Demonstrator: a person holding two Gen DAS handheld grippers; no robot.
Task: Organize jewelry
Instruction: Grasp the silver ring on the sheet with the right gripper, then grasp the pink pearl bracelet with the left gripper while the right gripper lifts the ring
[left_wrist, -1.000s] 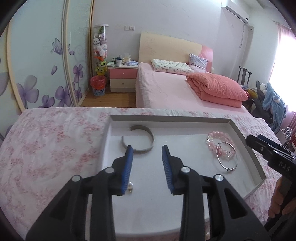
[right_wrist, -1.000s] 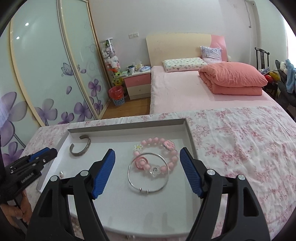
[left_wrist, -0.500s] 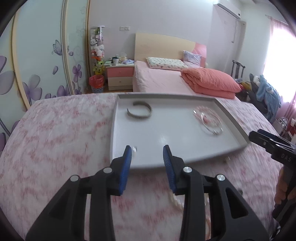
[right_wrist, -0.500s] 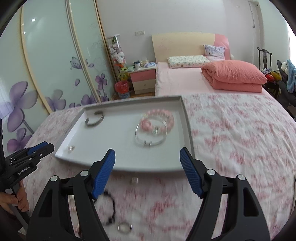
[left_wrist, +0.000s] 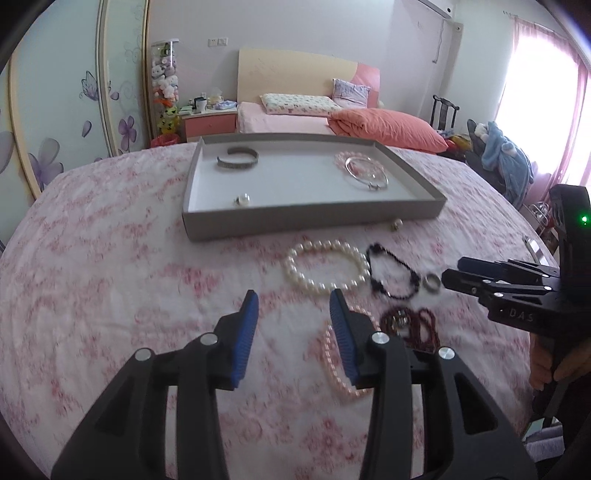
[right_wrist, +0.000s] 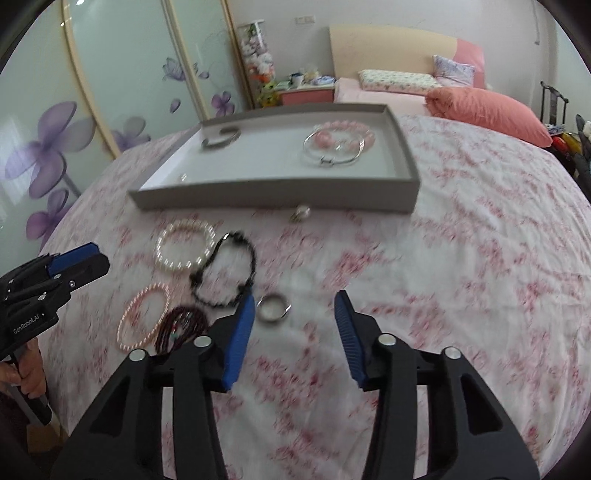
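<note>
A grey tray (left_wrist: 314, 221) (right_wrist: 258, 201) lies on the pink floral cloth and holds a silver cuff (left_wrist: 237, 162), a pearl earring (left_wrist: 242, 199), a silver bangle (left_wrist: 365, 173) and pink beads (right_wrist: 347, 134). In front of it lie a white pearl bracelet (left_wrist: 325, 267) (right_wrist: 184, 245), a black bead bracelet (left_wrist: 393, 271) (right_wrist: 223, 273), a silver ring (left_wrist: 432, 282) (right_wrist: 273, 308), a dark red bracelet (left_wrist: 410, 323) (right_wrist: 179, 326), a pink bead bracelet (right_wrist: 142, 317) and a small ring (right_wrist: 301, 213). My left gripper (left_wrist: 293, 312) is open and empty. My right gripper (right_wrist: 295, 314) is open and empty, just right of the silver ring.
A wardrobe with purple flower panels (left_wrist: 55, 110) stands at the left. A pink bed (left_wrist: 295, 118) and a nightstand (left_wrist: 210, 123) are behind the tray. A chair with clothes (left_wrist: 502, 162) stands at the right.
Both grippers have drawn back from over the tray toward the near side of the cloth. The loose bracelets and rings in front of the tray have come into view. The right jaws have narrowed a little.
</note>
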